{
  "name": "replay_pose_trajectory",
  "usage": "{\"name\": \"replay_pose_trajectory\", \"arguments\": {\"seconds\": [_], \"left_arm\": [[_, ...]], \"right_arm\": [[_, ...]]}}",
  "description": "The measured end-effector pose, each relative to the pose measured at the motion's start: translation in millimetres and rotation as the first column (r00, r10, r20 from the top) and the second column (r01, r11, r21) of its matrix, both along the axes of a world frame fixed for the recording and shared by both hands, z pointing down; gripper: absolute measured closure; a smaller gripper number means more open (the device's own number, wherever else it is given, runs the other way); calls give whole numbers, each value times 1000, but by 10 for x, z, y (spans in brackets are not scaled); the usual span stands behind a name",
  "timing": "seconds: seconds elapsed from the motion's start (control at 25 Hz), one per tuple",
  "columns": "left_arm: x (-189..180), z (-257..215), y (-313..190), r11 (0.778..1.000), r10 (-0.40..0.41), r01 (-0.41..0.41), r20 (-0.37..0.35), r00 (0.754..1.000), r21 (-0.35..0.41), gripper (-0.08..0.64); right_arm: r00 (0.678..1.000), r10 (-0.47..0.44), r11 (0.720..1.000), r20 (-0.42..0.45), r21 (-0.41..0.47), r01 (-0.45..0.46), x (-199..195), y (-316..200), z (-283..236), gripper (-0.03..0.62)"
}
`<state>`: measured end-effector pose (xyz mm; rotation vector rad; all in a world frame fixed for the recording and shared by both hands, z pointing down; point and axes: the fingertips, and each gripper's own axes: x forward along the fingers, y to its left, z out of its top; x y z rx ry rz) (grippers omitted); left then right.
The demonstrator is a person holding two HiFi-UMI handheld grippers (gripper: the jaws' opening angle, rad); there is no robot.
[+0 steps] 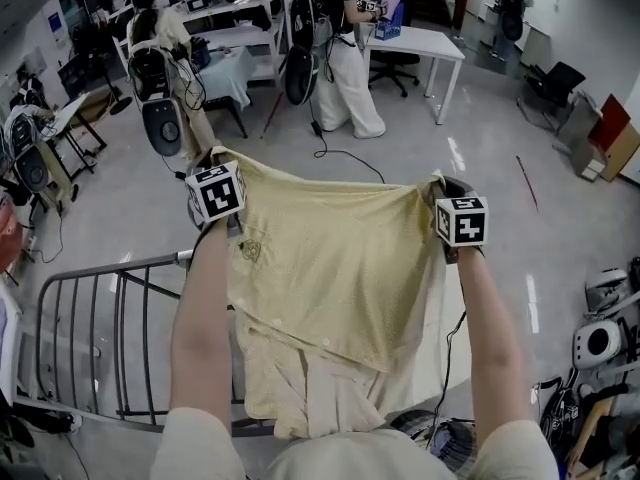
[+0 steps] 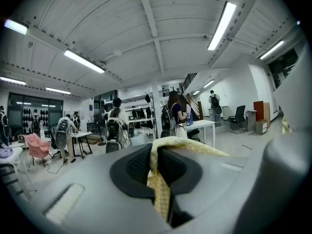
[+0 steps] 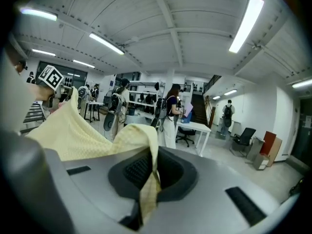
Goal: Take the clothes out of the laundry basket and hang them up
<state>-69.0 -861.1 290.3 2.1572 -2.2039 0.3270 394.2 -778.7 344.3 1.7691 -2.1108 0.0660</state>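
A pale yellow shirt (image 1: 330, 278) hangs spread out in front of me, held by its top edge at both ends. My left gripper (image 1: 222, 168) is shut on the shirt's left corner, and the yellow cloth (image 2: 158, 179) is pinched between its dark pads. My right gripper (image 1: 445, 190) is shut on the right corner, with the cloth (image 3: 148, 179) squeezed between its pads and the shirt (image 3: 73, 135) stretching away to the left. The shirt's lower part drapes over the drying rack (image 1: 95, 338) at my left.
A grey metal drying rack with several bars stands at the lower left. People with backpacks (image 1: 165, 58) stand in the room ahead near white tables (image 1: 420, 43). A cable (image 1: 345, 158) lies on the floor. Gear (image 1: 600, 338) sits on the floor at right.
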Motion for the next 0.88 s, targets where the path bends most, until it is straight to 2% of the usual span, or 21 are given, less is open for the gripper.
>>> {"name": "replay_pose_trajectory", "arguments": {"seconds": [0.12, 0.24, 0.4, 0.52, 0.56, 0.68, 0.88], "left_arm": [[87, 459, -57, 996, 26, -27, -7, 1000, -80, 538], [165, 921, -61, 984, 66, -62, 17, 998, -165, 538], [257, 1427, 37, 948, 131, -108, 58, 990, -299, 537], [273, 1733, 125, 907, 166, -126, 66, 984, -401, 535], [273, 1827, 155, 891, 179, -135, 62, 982, -433, 517], [268, 1973, 251, 852, 213, -171, 30, 977, -495, 385], [374, 1979, 386, 816, 269, -233, -10, 963, -528, 251]], "right_arm": [[1000, 3, 997, 7, -79, -2, -15, -8, 372, 584], [1000, -3, 987, -4, -162, 2, -40, 33, 769, 584], [1000, 22, 968, 7, -248, -20, 17, 65, 1182, 584], [999, 43, 946, 6, -321, -39, 80, 92, 1416, 581], [999, 49, 936, -1, -348, -46, 89, 110, 1494, 575], [999, 52, 909, -17, -412, -54, 77, 176, 1690, 535], [999, 38, 893, -12, -449, -40, 113, 368, 1773, 454]]}}
